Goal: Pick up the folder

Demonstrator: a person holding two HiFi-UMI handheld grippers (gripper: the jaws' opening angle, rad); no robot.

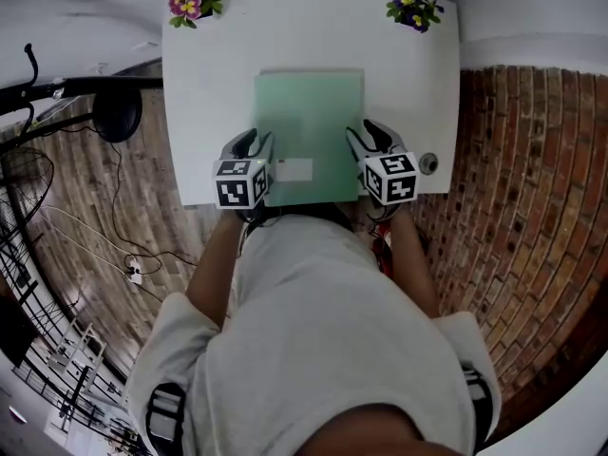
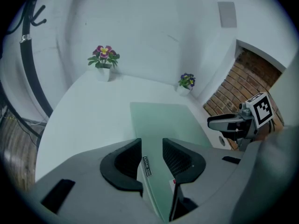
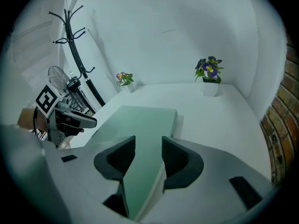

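Observation:
A pale green folder (image 1: 309, 131) lies flat on the white table (image 1: 209, 65), and its near edge reaches the table's front edge. My left gripper (image 1: 252, 141) stands at the folder's near left corner and my right gripper (image 1: 369, 133) at its near right corner. In the left gripper view the folder (image 2: 163, 120) runs in between the jaws of the left gripper (image 2: 152, 146), its labelled edge showing, with a gap beside it. In the right gripper view the folder (image 3: 140, 125) likewise passes between the parted jaws of the right gripper (image 3: 148, 143). Both grippers are open.
Two small flower pots stand at the table's far corners, pink (image 1: 195, 3) and purple (image 1: 415, 9). A round metal fitting (image 1: 427, 163) sits near the front right edge. A black coat stand (image 3: 74, 45) and a fan are off to the left. The floor is brick-patterned.

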